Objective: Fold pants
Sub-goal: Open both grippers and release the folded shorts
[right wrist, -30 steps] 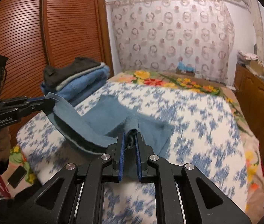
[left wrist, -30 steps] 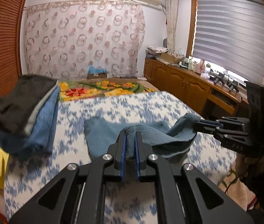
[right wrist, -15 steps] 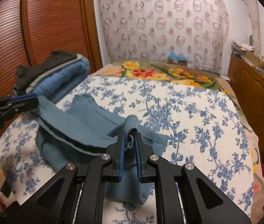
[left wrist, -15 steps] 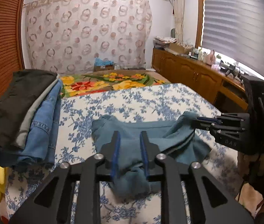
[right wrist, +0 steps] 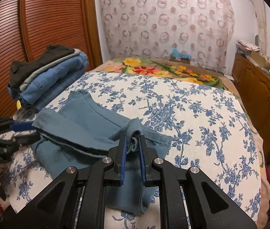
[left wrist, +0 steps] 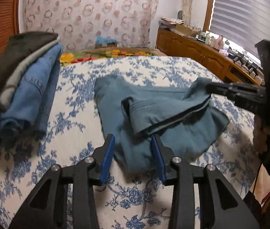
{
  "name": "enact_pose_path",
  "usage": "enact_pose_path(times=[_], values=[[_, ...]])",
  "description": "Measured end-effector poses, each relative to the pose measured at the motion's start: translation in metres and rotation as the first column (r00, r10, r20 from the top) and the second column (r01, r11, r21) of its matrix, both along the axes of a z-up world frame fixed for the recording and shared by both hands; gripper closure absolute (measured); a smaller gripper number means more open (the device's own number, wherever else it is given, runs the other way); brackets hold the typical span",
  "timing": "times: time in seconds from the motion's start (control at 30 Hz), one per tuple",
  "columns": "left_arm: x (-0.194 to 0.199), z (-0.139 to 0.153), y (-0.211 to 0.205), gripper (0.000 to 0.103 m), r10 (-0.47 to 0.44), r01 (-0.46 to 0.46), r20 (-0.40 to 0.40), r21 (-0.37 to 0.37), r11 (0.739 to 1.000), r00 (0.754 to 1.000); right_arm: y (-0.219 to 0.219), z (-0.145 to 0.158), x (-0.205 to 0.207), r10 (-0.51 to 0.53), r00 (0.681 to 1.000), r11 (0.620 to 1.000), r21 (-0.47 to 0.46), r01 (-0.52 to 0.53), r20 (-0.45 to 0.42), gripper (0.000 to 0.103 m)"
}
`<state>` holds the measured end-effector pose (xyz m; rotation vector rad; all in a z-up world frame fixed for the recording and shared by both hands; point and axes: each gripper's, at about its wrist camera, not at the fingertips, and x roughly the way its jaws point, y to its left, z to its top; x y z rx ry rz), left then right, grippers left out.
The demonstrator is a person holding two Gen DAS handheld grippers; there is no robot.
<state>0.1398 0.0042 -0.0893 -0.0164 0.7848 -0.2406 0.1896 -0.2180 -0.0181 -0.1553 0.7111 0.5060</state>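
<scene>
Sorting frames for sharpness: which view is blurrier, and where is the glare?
Left wrist view: the clothes stack at left is motion-smeared, and the window blinds glare bright. Right wrist view: sharper; the teal pants read clearly, with fisheye bending at the edges.

The bed (right wrist: 201, 114) wears a white cover with blue flowers. On it lie the teal pants (right wrist: 89, 133), partly folded, near the front edge, and a stack of folded clothes (right wrist: 52, 76) at the left side.

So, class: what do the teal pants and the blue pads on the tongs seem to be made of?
Teal pants: likely matte woven cotton twill; soft creases, stitched seams. Blue pads: probably rubber or soft plastic, smooth and dull; unsure.
</scene>
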Motion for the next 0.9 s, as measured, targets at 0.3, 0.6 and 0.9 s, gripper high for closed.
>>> enact_pose_path(times=[0.3, 0.6, 0.9], values=[[0.002, -0.014, 0.003, 0.064, 0.000, 0.000, -0.046, -0.011, 1.000, 0.999, -0.013, 0.008, -0.015, -0.001, 1.000, 1.000, 0.009, 0.001, -0.003, 0.069], [0.002, -0.016, 0.005, 0.062, -0.003, 0.002, -0.047, -0.024, 1.000, 0.999, -0.024, -0.018, -0.037, 0.010, 0.997, 0.999, -0.035, -0.013, -0.075, 0.064], [0.001, -0.015, 0.005, 0.061, -0.007, 0.006, -0.038, -0.024, 1.000, 0.999, -0.015, -0.039, -0.036, 0.026, 0.994, 0.994, -0.100, -0.037, -0.108, 0.064]])
